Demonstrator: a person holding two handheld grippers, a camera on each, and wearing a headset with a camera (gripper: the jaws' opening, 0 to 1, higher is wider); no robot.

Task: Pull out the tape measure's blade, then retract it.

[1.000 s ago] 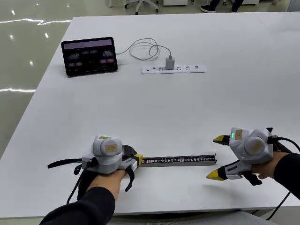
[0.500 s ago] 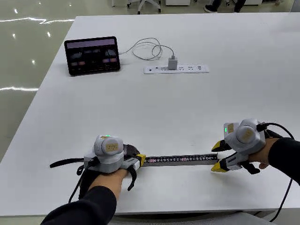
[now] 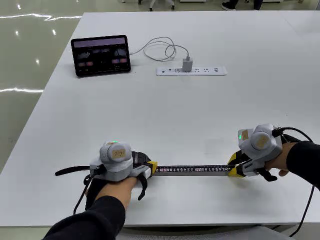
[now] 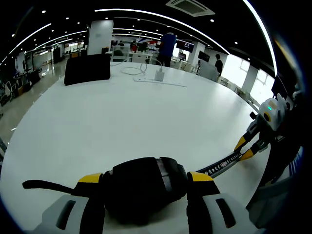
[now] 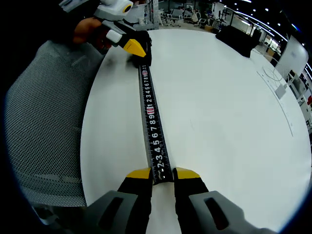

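Note:
The tape measure's black case lies near the table's front edge, and my left gripper is shut on it. In the left gripper view the case fills the space between the yellow-tipped jaws of the left gripper. Its blade runs out flat to the right along the table. My right gripper has its yellow tips pinched on the blade's end. In the right gripper view the numbered blade leads from the right gripper back to the case.
A dark tablet stands at the back left of the white table. A white power strip with a charger and looped cable lies beside it. A black strap trails left from the left gripper.
My right gripper has moved left to the blade's end and shut its jaws on it. The left gripper and the case have stayed put.

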